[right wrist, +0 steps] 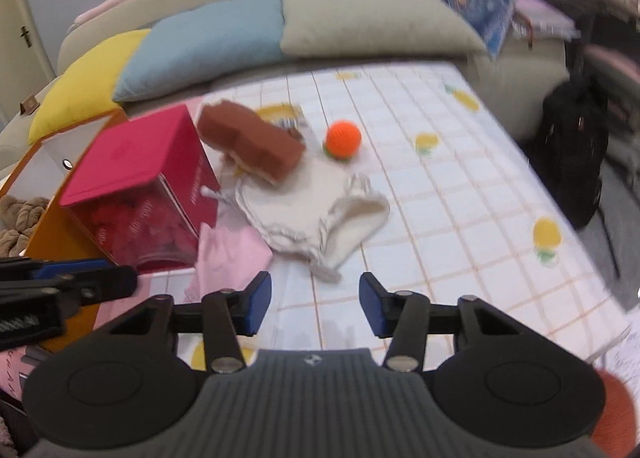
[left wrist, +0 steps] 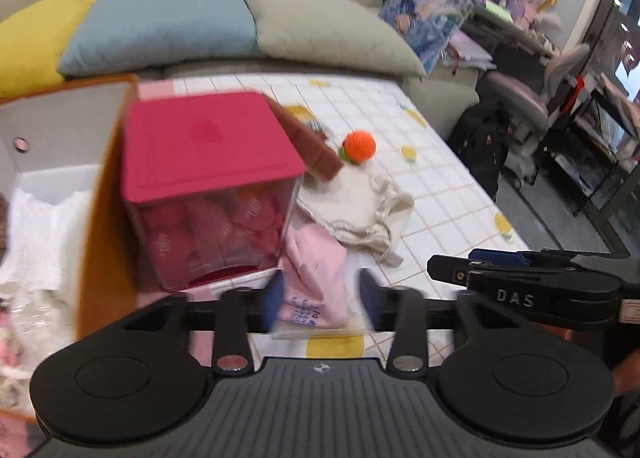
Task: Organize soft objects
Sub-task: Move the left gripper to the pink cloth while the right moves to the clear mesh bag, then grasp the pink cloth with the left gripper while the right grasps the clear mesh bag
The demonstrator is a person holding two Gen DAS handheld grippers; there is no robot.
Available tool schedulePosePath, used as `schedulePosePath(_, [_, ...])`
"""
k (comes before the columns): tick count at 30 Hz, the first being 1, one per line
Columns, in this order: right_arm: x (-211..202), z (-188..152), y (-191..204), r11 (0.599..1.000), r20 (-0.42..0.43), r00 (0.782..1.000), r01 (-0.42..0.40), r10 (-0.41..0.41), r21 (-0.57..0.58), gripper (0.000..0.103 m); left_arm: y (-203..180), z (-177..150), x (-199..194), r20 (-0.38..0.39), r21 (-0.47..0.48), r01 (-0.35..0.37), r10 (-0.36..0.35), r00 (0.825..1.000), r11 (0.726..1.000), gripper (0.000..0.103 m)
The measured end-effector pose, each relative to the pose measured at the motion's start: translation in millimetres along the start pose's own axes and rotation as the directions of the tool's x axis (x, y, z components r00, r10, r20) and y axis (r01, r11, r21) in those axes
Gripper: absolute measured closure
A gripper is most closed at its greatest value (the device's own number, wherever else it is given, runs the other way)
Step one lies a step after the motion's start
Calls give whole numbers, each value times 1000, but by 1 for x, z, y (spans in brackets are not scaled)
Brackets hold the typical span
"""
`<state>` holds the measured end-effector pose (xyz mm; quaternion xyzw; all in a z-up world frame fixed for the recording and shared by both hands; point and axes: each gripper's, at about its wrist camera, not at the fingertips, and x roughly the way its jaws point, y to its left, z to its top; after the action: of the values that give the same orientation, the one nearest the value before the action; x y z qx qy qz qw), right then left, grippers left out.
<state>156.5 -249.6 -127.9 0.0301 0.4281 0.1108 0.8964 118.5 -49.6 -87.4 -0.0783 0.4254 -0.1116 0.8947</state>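
Observation:
A pink cloth point(left wrist: 316, 258) lies on the checked table, its near end between the open pads of my left gripper point(left wrist: 320, 298), which do not pinch it. It also shows in the right wrist view point(right wrist: 228, 254). A cream drawstring bag point(left wrist: 360, 205) point(right wrist: 312, 213) lies beyond it. An orange knitted ball point(left wrist: 360, 145) point(right wrist: 343, 139) and a brown sponge block point(left wrist: 312, 141) point(right wrist: 252, 145) sit farther back. My right gripper point(right wrist: 316, 302) is open and empty above the table, short of the bag.
A clear box with a red lid point(left wrist: 208, 185) point(right wrist: 136, 193) stands left of the cloths. An orange-walled bin point(left wrist: 100, 225) point(right wrist: 52, 225) with soft items is at far left. Sofa cushions point(left wrist: 168, 21) lie behind; a backpack point(right wrist: 572, 149) is right.

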Motion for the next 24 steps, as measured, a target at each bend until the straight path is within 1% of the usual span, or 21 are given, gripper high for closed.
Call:
schedulePosePath(3, [9,-1,-7,998,-24,999,-22,23,51,54,0,-1,20,-24,13,-6,6,1000,1000,37])
schedulePosePath(4, [12,-1,-9,998,-32,999,-24,26,62,54,-2,-1,25,-25,25,-14,15,1000,1000,33])
schedulePosePath(5, [15,-2,-10,997,-43,999,-22,25,70,54,-3,-1,31,-27,39,-28,29,999,999,32])
schedulePosePath(7, [23,-3,-13,995,-68,997,-24,31,93,59,-6,-2,40,-32,66,-46,48,998,997,32])
schedulePosePath(10, [35,-3,-18,991,-97,995,-25,38,132,59,-9,-2,56,-45,102,-62,67,997,993,33])
schedulePosePath(13, [41,-4,-21,987,-117,992,-27,46,159,60,-14,-4,68,-45,149,-90,98,994,985,37])
schedulePosePath(14, [43,-3,-22,986,-121,991,-29,49,165,60,-16,-5,71,-44,162,-99,107,993,982,42])
schedulePosePath(15, [43,-4,-23,985,-122,991,-31,52,169,60,-17,-5,73,-44,170,-102,111,993,980,45])
schedulePosePath(16, [43,-4,-23,985,-122,991,-34,55,172,60,-19,-6,76,-45,179,-108,118,992,978,51])
schedulePosePath(17, [44,-3,-23,984,-122,991,-36,57,173,60,-20,-6,79,-51,190,-113,125,991,975,61])
schedulePosePath(18, [45,-3,-23,984,-122,991,-37,58,173,60,-21,-7,83,-61,201,-123,137,989,972,68])
schedulePosePath(19, [45,-3,-23,984,-123,991,-37,59,173,60,-23,-6,87,-69,211,-125,142,987,970,82])
schedulePosePath(20, [45,-3,-23,984,-124,990,-37,59,173,60,-24,-8,89,-75,223,-121,140,987,967,89])
schedulePosePath(22, [46,-3,-23,985,-128,990,-37,59,170,60,-25,-11,87,-65,238,-114,133,989,964,97])
schedulePosePath(24, [46,-3,-21,986,-128,990,-37,58,164,60,-24,-13,83,-45,245,-112,127,991,963,99])
